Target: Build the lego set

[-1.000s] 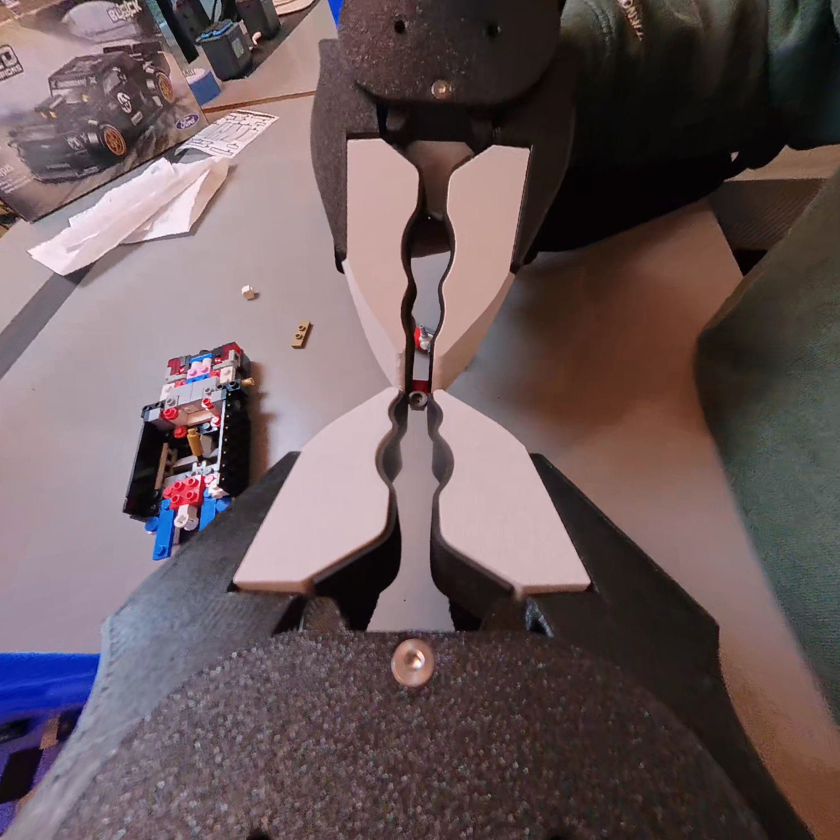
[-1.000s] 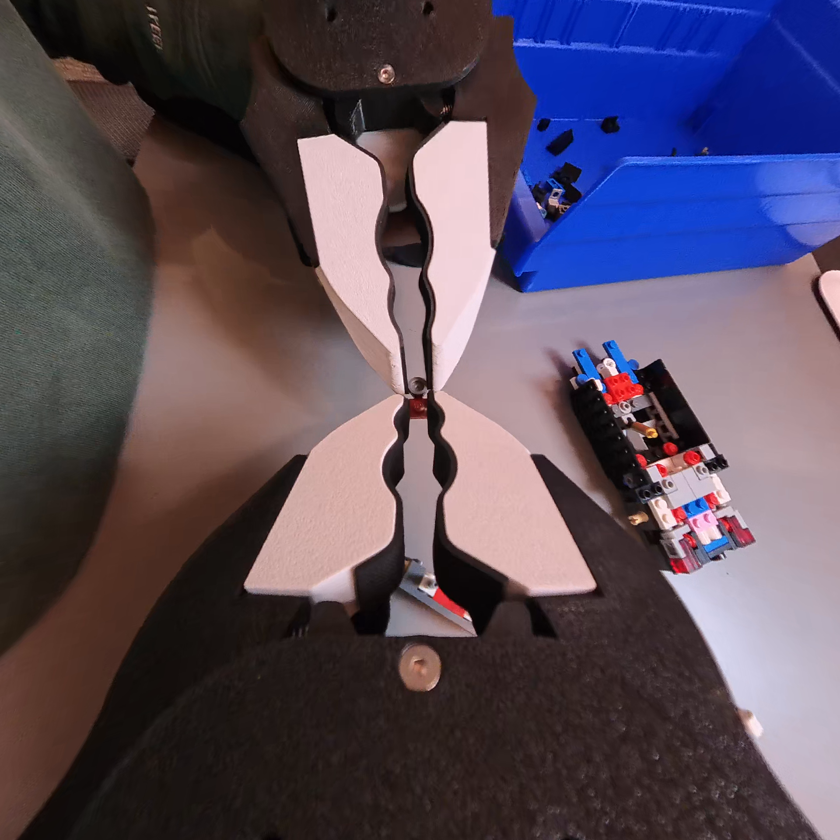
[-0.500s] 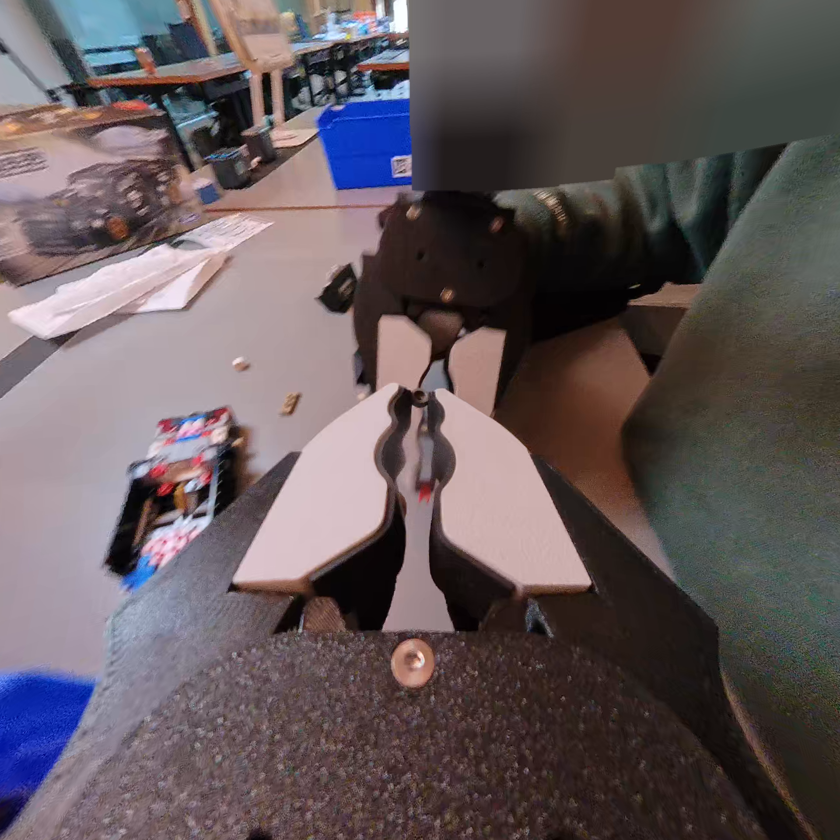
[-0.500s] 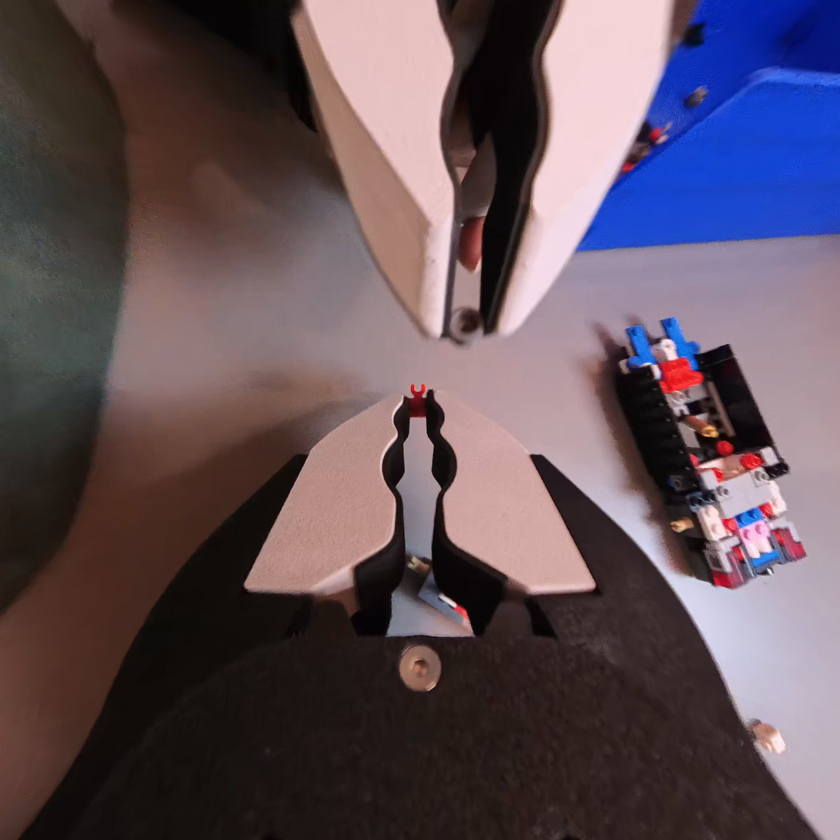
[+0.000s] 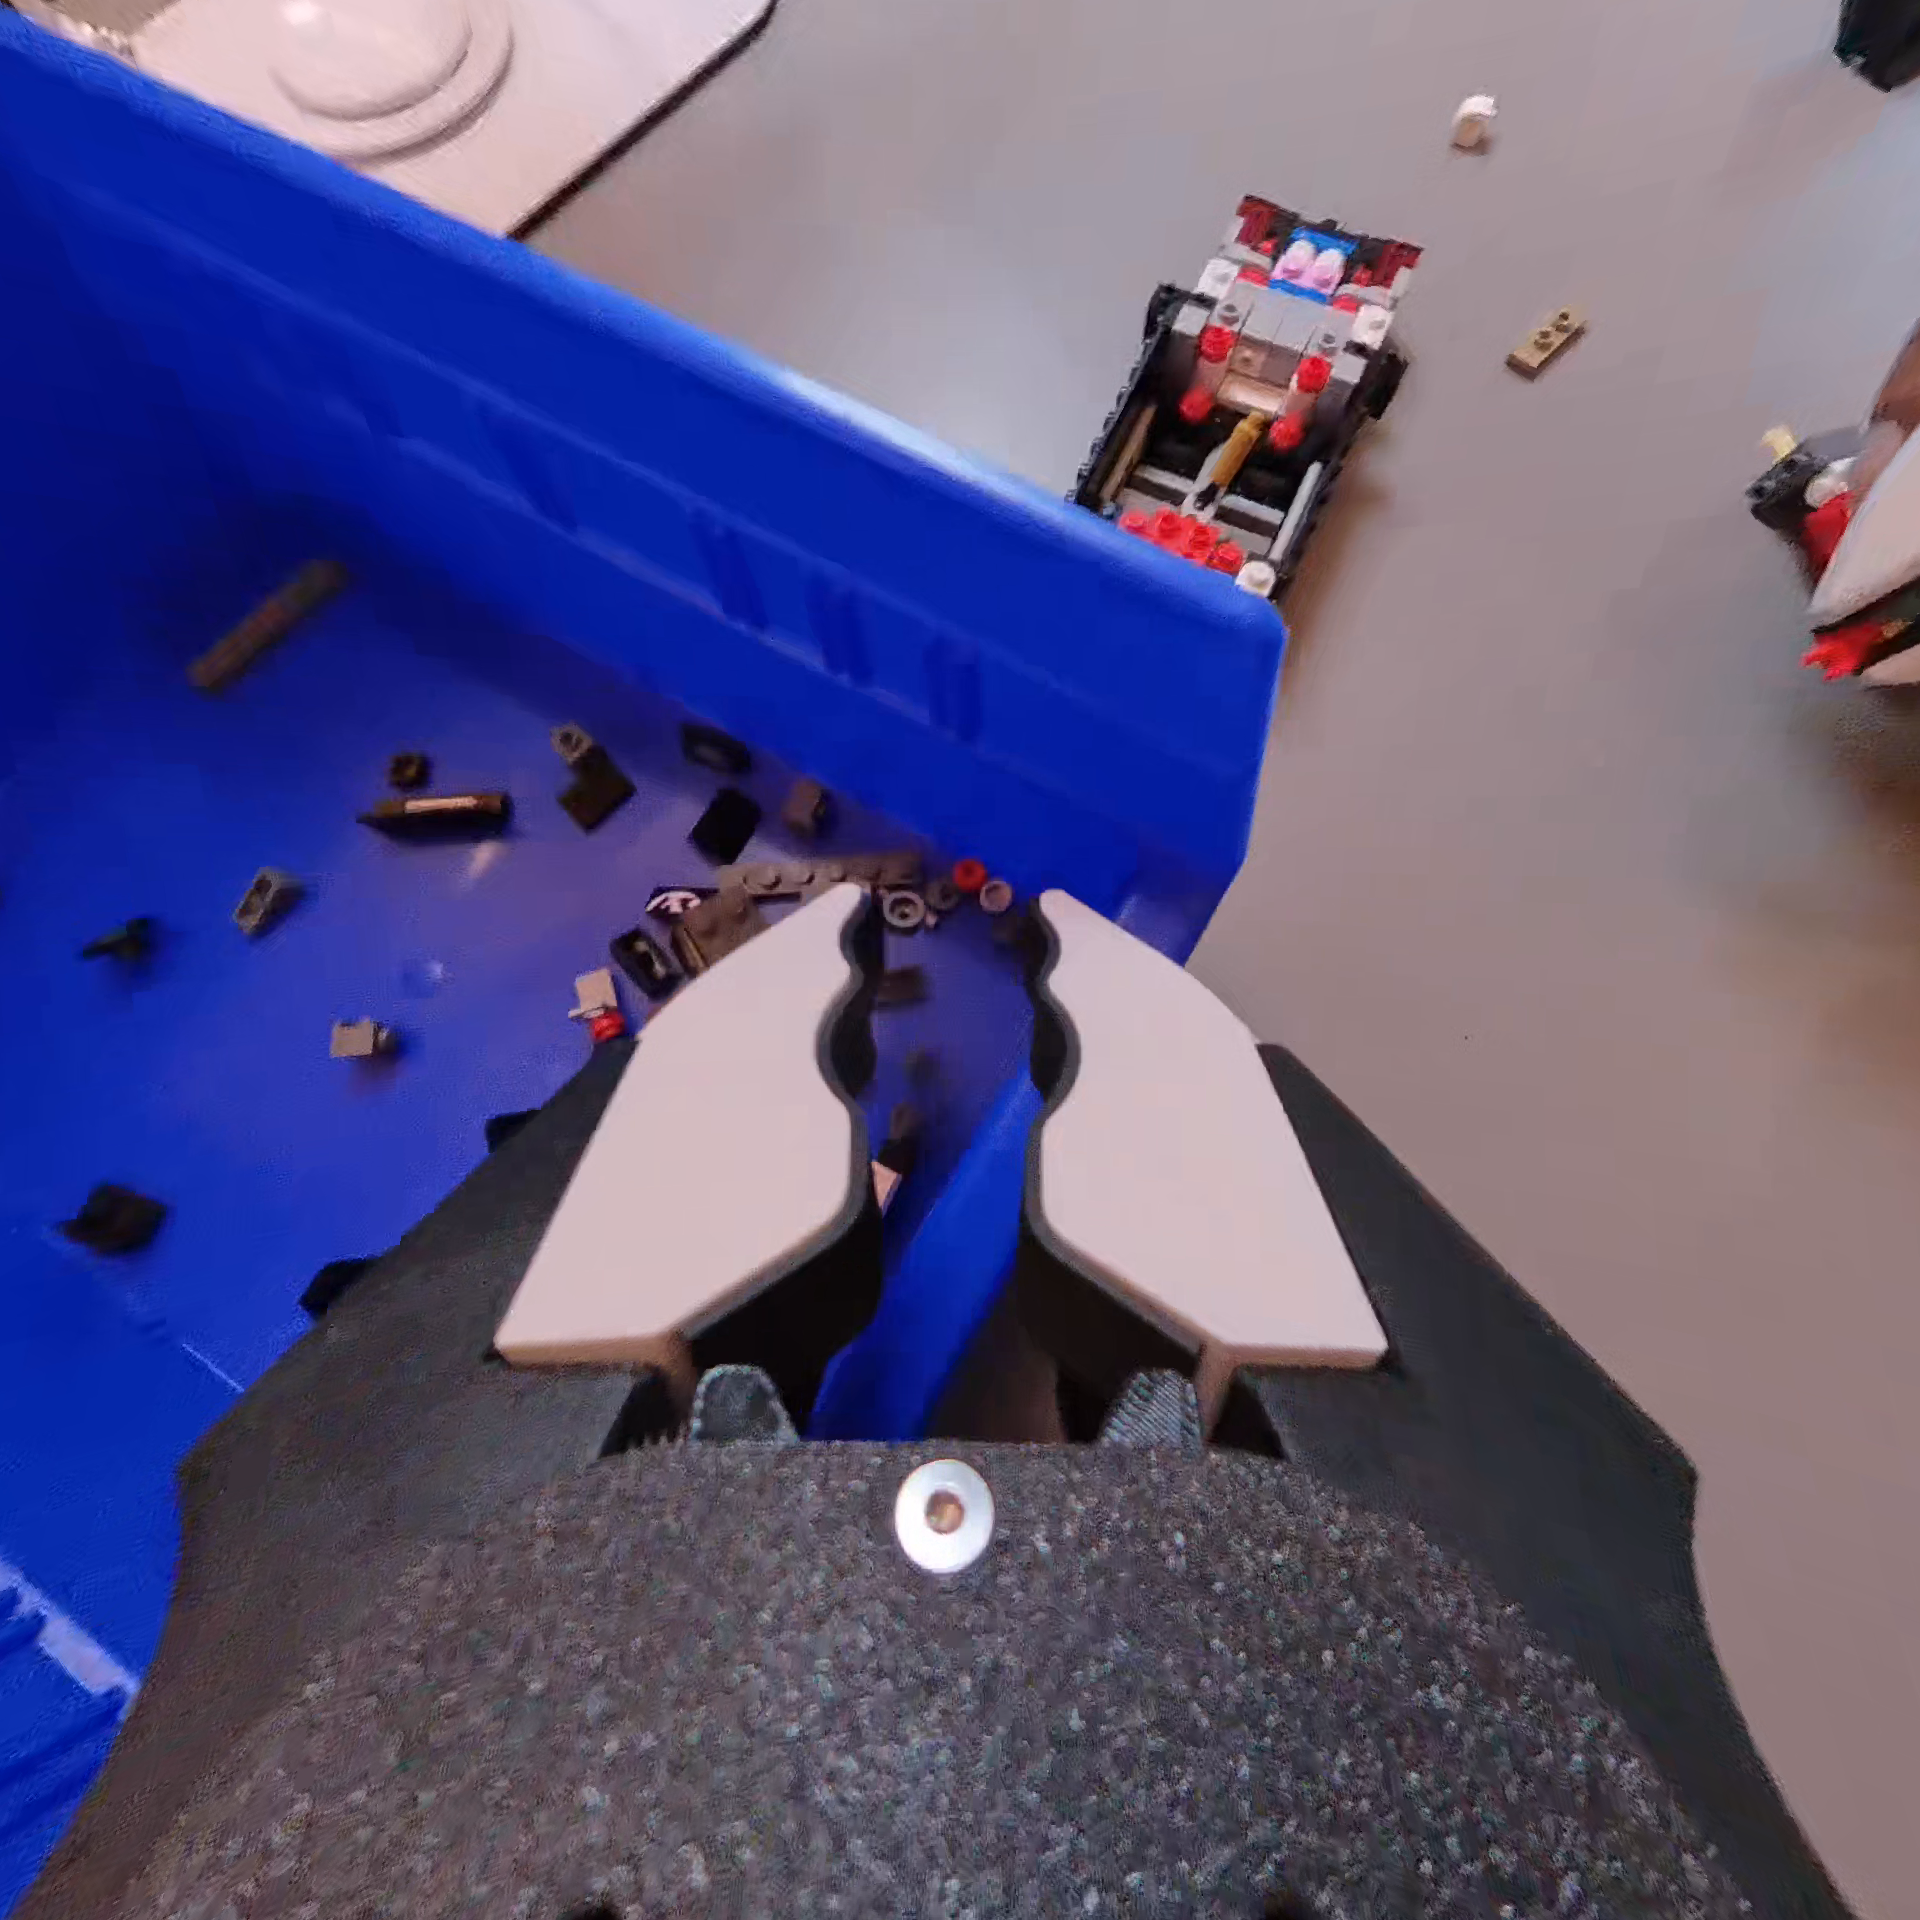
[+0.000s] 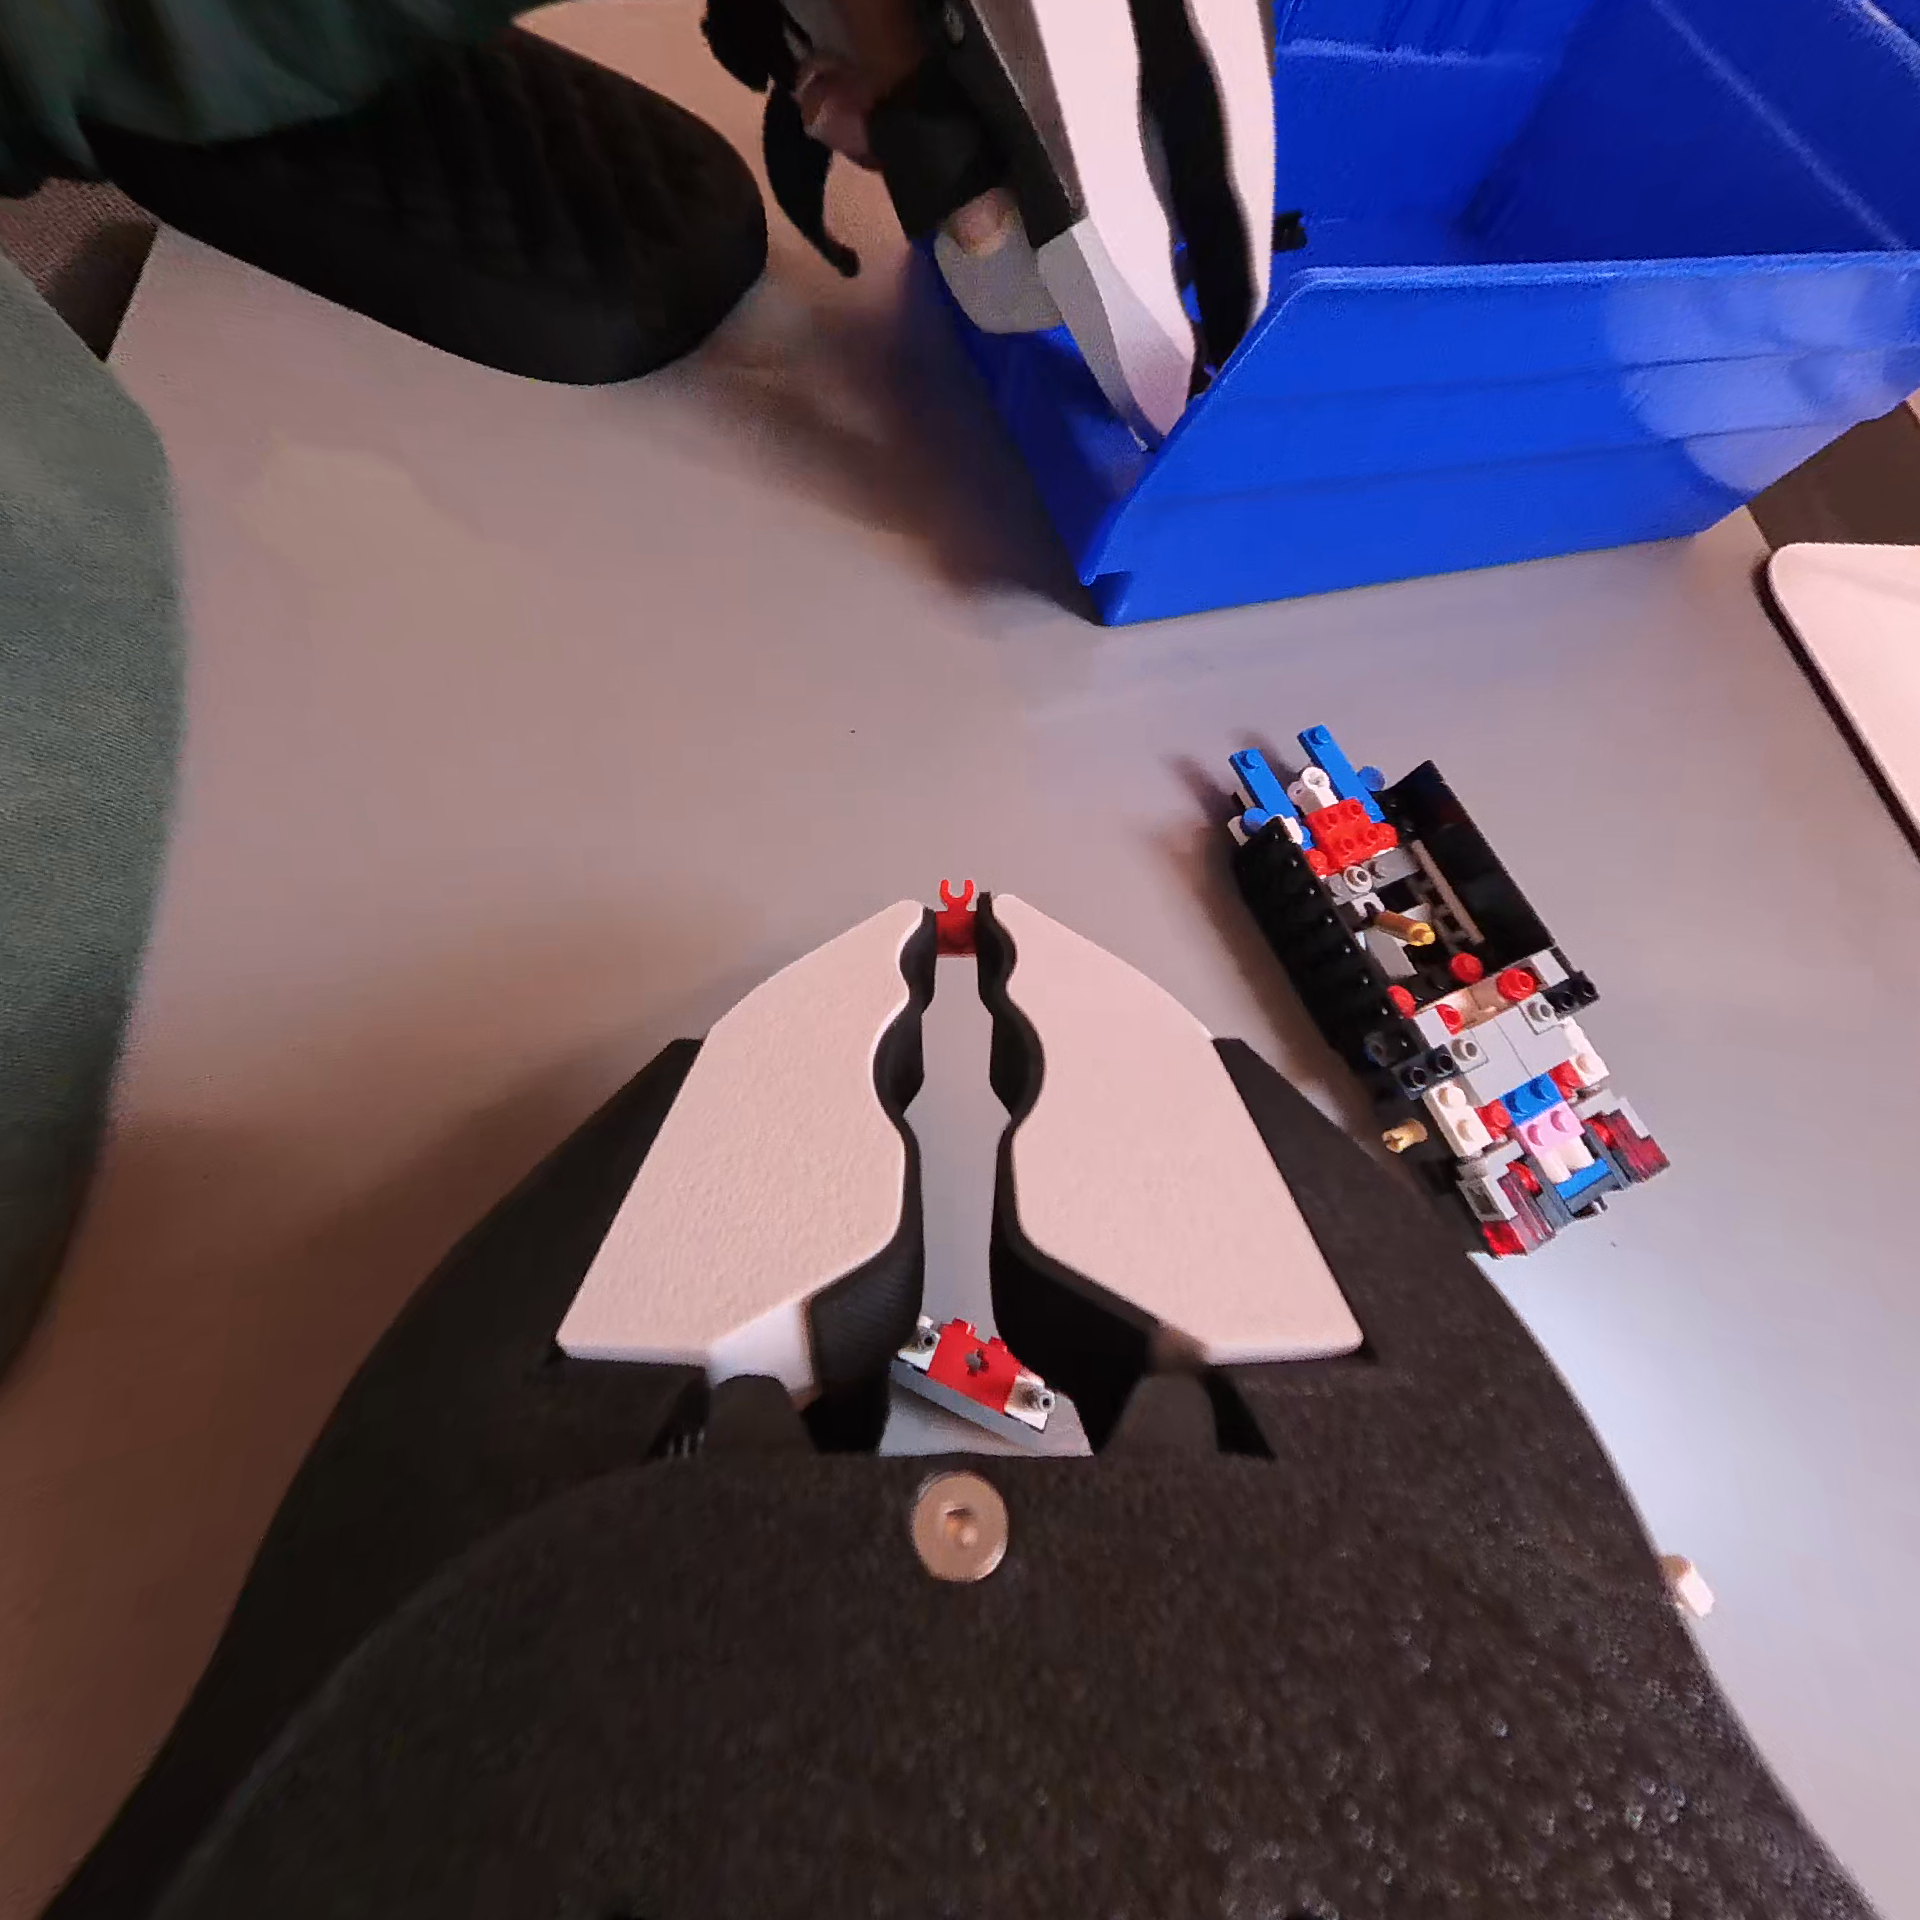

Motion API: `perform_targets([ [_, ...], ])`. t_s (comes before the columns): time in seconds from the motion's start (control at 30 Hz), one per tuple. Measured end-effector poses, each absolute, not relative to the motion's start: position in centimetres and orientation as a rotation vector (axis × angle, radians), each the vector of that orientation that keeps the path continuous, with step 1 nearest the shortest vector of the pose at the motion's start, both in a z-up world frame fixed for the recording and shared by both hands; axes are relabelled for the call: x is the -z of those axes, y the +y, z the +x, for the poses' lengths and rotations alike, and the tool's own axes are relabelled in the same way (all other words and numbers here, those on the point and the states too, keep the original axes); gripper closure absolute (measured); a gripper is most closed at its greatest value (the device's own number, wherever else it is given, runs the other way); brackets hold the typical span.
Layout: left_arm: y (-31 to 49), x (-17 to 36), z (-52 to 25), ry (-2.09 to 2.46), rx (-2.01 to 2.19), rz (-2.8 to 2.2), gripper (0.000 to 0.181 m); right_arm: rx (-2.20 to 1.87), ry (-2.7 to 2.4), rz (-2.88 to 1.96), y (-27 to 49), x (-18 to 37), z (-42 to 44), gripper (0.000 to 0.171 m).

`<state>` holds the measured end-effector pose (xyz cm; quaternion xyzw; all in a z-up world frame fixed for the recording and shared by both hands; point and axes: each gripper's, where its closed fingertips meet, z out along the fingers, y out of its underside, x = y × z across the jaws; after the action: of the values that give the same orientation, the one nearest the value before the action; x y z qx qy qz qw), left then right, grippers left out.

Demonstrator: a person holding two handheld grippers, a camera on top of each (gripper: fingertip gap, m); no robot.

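Two grippers, split duties. Left gripper (image 5: 951,914), fingers parted and empty, hangs over the blue bin (image 5: 727,499) of loose dark pieces (image 5: 727,821). Right gripper (image 6: 958,909) pinches a small red clip piece (image 6: 956,914). Half-built car (image 6: 1444,997) rests on the worktop (image 6: 623,675). Best approach: single out one piece, come down straight, clear of the bin wall.

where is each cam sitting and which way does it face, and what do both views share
Left wrist view: sits on the left hand-held gripper, looking down into the blue bin of loose pieces; its own open fingers show.
Right wrist view: sits on the right hand-held gripper, looking down at the grey table; its fingers pinch a small red piece, and a green sleeve shows.
Shared: the blue bin and the partly built lego car.
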<state>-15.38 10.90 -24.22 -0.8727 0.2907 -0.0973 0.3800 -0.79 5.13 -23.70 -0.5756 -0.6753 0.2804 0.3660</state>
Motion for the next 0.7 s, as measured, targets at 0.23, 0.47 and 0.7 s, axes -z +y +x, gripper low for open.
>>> perform_targets([
  [0.23, 10.2, 23.8, -14.0, 0.758, 0.434, -2.204, 0.157, -0.713, -1.735, -1.48, 5.4, 23.8, -0.6, 0.164],
  [0.47, 9.5, 23.4, -10.2, 0.831, 0.592, -2.11, 0.131, -0.707, -1.742, -1.476, 5.4, 23.9, -0.5, 0.164],
  [0.7, 10.7, 20.8, -8.2, 0.865, 0.417, -1.9, 0.132, -0.704, -1.713, -1.469, 5.7, 23.5, -0.5, 0.164],
])
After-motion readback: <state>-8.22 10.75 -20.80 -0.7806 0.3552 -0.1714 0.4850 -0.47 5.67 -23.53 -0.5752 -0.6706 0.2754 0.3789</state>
